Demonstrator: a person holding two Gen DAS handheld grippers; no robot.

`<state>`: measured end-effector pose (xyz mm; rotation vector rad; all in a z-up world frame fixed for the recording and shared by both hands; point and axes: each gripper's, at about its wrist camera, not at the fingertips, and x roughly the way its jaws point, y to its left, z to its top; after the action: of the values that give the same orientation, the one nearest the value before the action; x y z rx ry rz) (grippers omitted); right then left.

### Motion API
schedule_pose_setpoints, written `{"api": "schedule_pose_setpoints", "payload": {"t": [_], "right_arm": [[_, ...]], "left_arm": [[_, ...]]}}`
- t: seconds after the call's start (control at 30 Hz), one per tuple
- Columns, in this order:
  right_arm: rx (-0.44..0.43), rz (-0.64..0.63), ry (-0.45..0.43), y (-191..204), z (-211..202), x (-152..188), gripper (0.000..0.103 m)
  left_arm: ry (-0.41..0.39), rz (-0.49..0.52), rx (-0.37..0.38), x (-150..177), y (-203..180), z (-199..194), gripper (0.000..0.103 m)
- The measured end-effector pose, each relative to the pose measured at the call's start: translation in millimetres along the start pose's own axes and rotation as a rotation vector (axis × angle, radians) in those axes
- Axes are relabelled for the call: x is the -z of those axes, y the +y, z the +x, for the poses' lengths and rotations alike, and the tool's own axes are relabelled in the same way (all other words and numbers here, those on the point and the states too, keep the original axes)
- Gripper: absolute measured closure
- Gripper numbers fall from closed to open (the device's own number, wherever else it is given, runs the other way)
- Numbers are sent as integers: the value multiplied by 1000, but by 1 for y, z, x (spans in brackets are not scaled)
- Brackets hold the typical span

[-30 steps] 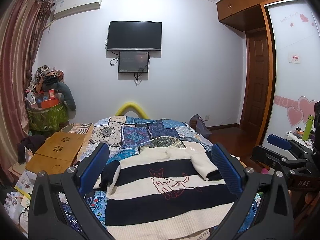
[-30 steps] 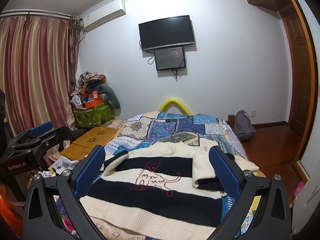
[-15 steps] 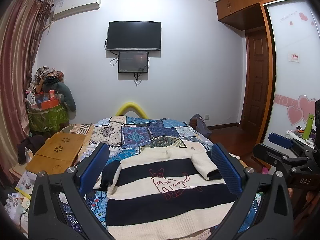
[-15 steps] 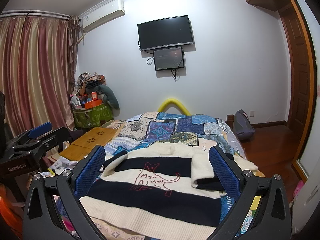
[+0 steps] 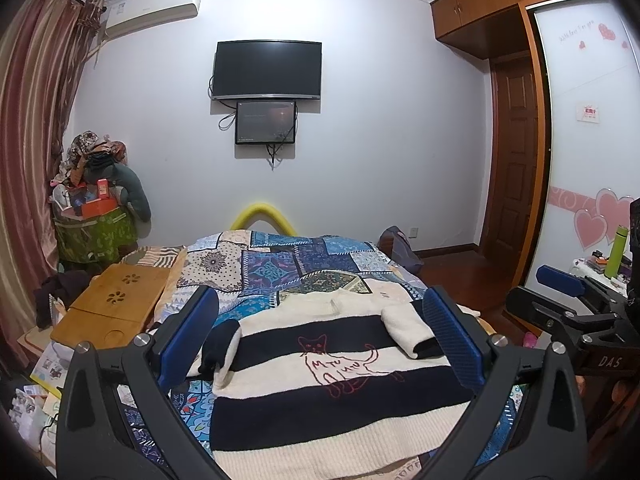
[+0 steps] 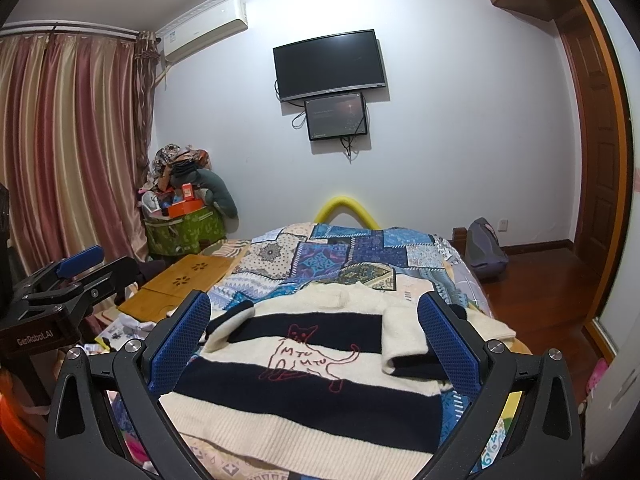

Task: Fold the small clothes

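Currently the striped sweater (image 5: 320,384) lies flat on the bed (image 5: 280,264), hem at the near edge, collar toward the far end, its long axis running straight ahead of both sets of fingers. Left sleeve (image 5: 220,344) is folded in at the bed's left edge; right sleeve (image 5: 408,330) is doubled over the chest. Left gripper (image 5: 320,340) hangs above the near hem, fingers spread wide, holding nothing. Right gripper (image 6: 314,340) sits level beside it, equally wide and empty. Judgement: each is about equally near the hem.
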<state>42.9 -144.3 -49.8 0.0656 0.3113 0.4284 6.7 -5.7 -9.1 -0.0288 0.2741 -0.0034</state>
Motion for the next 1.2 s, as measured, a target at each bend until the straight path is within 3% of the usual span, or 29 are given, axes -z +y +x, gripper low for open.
{"api": "schedule_pose_setpoints", "payload": {"t": [0.77,0.93,1.2], "right_arm": [[-4,22,25,-7,15,4,0],[-4,-4,46,-12,37,5,0],[1,-37,132,-30,99,11,0]], "left_arm": [[54,-20,-17,3,9,30,0],[117,-48,-64,7,32,62,0],[324,-130,-141,42,102,139,7]]}}
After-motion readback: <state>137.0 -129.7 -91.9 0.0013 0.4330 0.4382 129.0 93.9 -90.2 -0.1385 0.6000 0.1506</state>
